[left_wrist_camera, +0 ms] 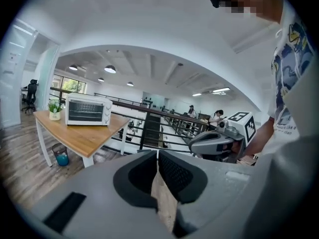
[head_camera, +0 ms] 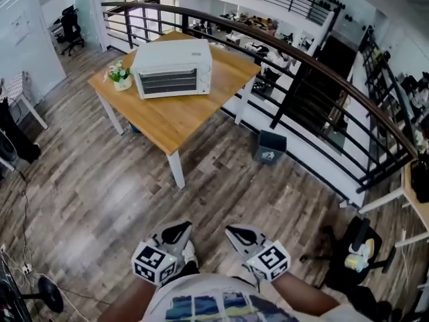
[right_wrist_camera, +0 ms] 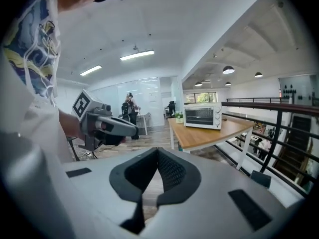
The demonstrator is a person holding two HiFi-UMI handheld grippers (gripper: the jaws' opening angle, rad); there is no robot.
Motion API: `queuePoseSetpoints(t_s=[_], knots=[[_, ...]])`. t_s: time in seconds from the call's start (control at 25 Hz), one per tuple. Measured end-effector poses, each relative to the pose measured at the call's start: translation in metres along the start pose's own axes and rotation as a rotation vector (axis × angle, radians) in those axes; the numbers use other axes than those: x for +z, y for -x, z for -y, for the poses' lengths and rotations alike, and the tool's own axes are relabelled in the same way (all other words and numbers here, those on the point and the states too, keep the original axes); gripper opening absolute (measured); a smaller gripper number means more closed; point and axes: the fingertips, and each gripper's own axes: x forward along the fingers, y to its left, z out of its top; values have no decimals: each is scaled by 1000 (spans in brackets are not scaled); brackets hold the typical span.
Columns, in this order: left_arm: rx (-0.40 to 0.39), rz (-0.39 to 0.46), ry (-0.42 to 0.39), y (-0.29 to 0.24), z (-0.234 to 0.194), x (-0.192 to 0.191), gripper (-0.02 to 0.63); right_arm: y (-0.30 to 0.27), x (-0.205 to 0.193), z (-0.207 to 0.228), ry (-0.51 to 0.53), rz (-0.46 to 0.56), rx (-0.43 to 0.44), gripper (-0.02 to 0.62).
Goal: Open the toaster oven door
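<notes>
A white toaster oven (head_camera: 173,68) with its glass door closed stands on a wooden table (head_camera: 181,123) some way ahead across the wood floor. It also shows in the left gripper view (left_wrist_camera: 88,110) and in the right gripper view (right_wrist_camera: 203,116). My left gripper (head_camera: 178,232) and right gripper (head_camera: 240,234) are held close to my body, side by side, far from the table. Both have their jaws together with nothing between them, left gripper (left_wrist_camera: 156,156), right gripper (right_wrist_camera: 158,153).
A small potted plant (head_camera: 120,76) sits left of the oven. A black bin (head_camera: 269,146) stands on the floor right of the table, by a curved dark railing (head_camera: 322,72). A blue bucket (left_wrist_camera: 61,156) is under the table. A chair (head_camera: 358,247) stands at my right.
</notes>
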Motion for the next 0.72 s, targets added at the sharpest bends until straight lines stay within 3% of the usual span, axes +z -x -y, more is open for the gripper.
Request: queuePoseSetpoints(t_s=[0.16,0.32,0.72], knots=[[-12,9,-50,-15,-64,31,3,-54,38,26,31,14,-33,13],[17,15,-46,-27,-120,53,3,-97,63,44,34,18,-47,46],[123,22,-22,-92,-218,95,50,-170,83,119,47,-4,37,54]])
